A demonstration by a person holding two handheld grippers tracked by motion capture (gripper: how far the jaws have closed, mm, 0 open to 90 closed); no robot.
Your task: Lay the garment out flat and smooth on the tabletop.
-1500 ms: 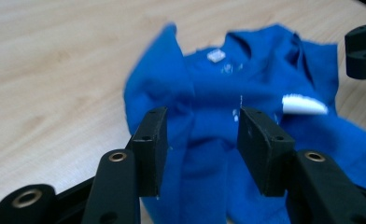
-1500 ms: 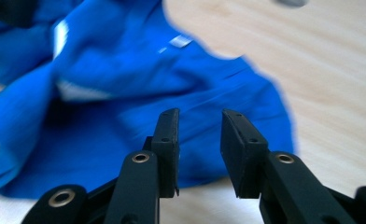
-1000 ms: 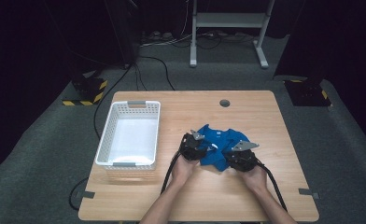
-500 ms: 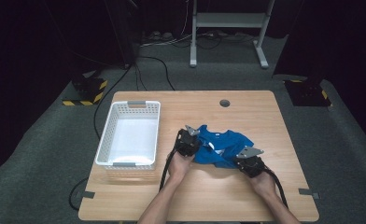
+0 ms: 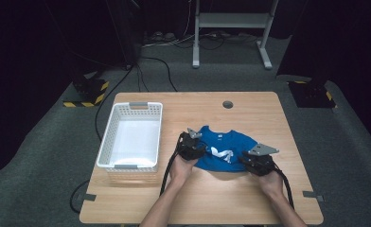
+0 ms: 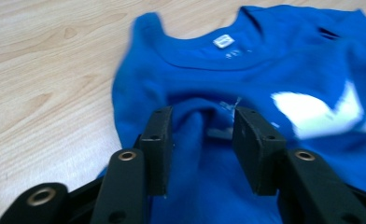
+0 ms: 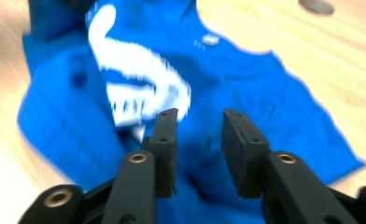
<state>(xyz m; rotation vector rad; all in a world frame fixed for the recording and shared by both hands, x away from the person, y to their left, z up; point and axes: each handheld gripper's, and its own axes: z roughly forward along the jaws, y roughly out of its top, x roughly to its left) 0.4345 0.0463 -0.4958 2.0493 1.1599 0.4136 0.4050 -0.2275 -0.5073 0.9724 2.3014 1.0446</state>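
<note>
Both grippers' jaws just reopened, parted over the blue shirt (image 5: pixel 224 152) (fabric between).

We're in a recording studio or lab set-up here, no home at all; black drapes or dark walls close in the surroundings; grey carpet (image 5: pixel 56 156) runs underneath; cables (image 5: pixel 160 71) snake across it toward a metal stand (image 5: pixel 231 33) at the back; yellow-black hazard tape (image 5: pixel 91 94) marks a floor plate; one plain wooden tabletop (image 5: pixel 250 109) with a cable hole (image 5: pixel 227 104) sits lit alone in the middle.
</note>
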